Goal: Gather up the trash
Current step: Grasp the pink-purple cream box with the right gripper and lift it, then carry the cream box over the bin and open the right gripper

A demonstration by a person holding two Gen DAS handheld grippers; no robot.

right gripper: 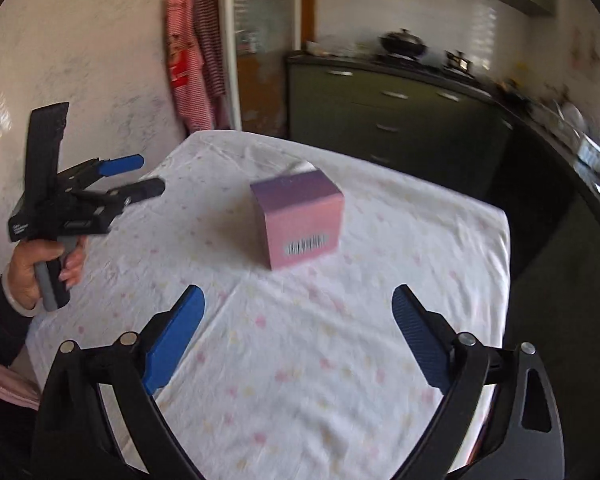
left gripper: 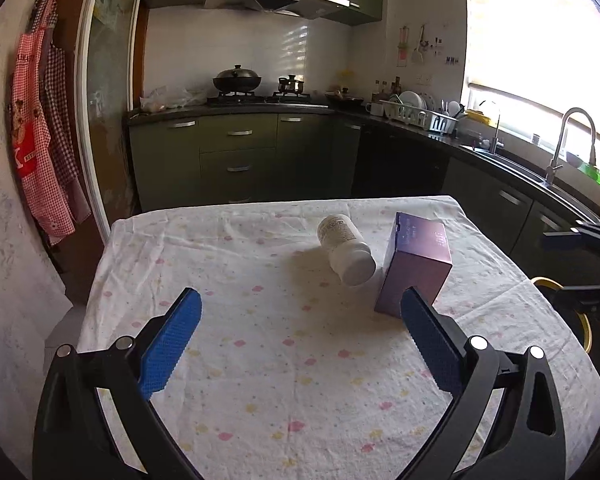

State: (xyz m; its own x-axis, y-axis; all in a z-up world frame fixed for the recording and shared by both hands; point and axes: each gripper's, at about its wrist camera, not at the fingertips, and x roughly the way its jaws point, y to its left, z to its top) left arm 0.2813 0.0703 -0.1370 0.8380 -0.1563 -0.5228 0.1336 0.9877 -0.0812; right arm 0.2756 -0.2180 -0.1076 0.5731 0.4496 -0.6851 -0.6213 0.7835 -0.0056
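Note:
A white plastic bottle lies on its side on the table's dotted cloth. A purple-pink box stands just right of it and touches it. My left gripper is open and empty, above the cloth, a short way before both. In the right wrist view the box stands mid-table with a barcode facing me, and only a sliver of the bottle shows behind it. My right gripper is open and empty in front of the box. The left gripper shows at the left, held by a hand.
The table stands in a kitchen. Green cabinets and a stove with a wok are beyond its far edge. A sink counter runs along the right. Aprons hang on the left wall. A yellow-rimmed container sits beside the table's right edge.

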